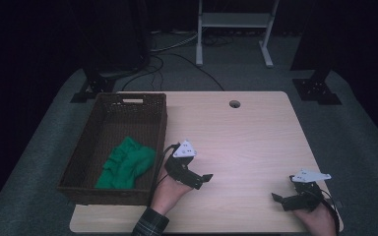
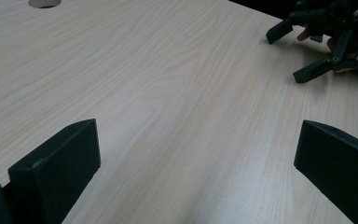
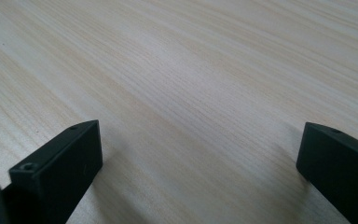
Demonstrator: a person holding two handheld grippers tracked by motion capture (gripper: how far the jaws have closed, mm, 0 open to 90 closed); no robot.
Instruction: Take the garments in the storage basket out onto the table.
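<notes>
A light wooden worktop [image 1: 256, 142] seen from above, in a dim room. At its left side sits a dark wicker basket [image 1: 91, 152], and a crumpled green cloth [image 1: 126, 162] lies inside it, toward the near end and against the right wall.

The left hand-held gripper [image 1: 204, 179] hovers low over the worktop just right of the basket, pointing right, away from the cloth. Its jaws stand wide apart with nothing between them; its own view looks across bare wood grain. The right hand-held gripper [image 1: 277, 198] is near the front right corner, pointing left, jaws also wide and empty.

Possible trouble from here: the cloth is deep in the basket behind a tall wall, so a reach from the left gripper could knock the rim or push the basket, which looks light. The cloth is soft and bunched, so a pinch may catch only one fold and let the rest drag over the wall. The gripper's trailing cable could also snag on the basket's corner.
</notes>
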